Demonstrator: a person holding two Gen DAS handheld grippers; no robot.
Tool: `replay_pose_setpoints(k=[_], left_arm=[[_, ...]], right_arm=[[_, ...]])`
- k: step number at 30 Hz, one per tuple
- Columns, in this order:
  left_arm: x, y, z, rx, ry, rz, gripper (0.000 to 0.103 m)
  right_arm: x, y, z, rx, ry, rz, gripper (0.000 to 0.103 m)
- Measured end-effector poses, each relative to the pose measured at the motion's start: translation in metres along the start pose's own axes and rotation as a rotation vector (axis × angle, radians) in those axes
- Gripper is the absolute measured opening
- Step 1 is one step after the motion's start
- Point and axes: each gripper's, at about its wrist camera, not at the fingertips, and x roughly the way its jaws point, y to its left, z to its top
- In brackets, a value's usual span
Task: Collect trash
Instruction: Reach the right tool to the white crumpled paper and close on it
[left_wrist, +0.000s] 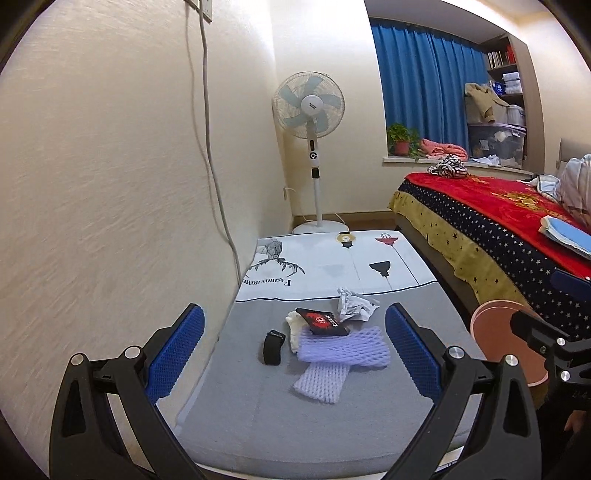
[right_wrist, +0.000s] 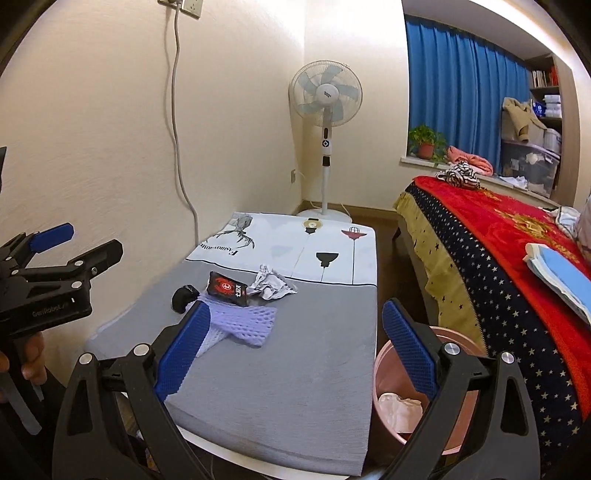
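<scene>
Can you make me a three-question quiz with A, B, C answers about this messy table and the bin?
1. Where is the pink bin?
A. On the bed
B. On the floor between the table and the bed
C. On the windowsill

2. What colour is the foam net on the table?
A. Pale purple
B. Green
C. Orange

3. How is the left gripper?
A. Shut on the crumpled paper
B. Holding the bin
C. Open and empty

Answers:
1 B, it stands low beside the table's right edge, next to the bed.
2 A, the mesh looks lilac in both views.
3 C, its blue pads are wide apart with nothing between them.
</scene>
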Motion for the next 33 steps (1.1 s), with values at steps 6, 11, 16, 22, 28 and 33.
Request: replay_pose_setpoints(k=[6,11,16,22,28,33], left_arm=[[0.006,0.023,0.027,-0.093,0.047,0.072,0.095],[0.024,0.041,0.064,-0.080,-0.023,0.164,0.095],[0.055,0.061,0.077,-0.131,-0.053,0.224,0.095],[0.083,0.067,0.066,-0.141,0.005,0.222,0.095],[0.096,0.070,0.062,-0.143,0.057,0.200,0.095],[0.104,0.078,0.059,-0.180,0.088,0.189,0.095]], right_arm=[[0.013,-0.005,0.010,-0.006,0.020,-0.025,0.093],[0.054,-0.013,0.036,0.039,0.029,-0.041,0.093],[0.129,-0.009,0.047,0.070,0.023,-0.057,0.091],[0.218,0.019,0.035,0.041,0.078,-0.011,0.066],[0.288,0.050,0.019,0.017,0.148,0.047,0.054],[0.319,0.060,0.012,0.020,0.191,0.047,0.051]])
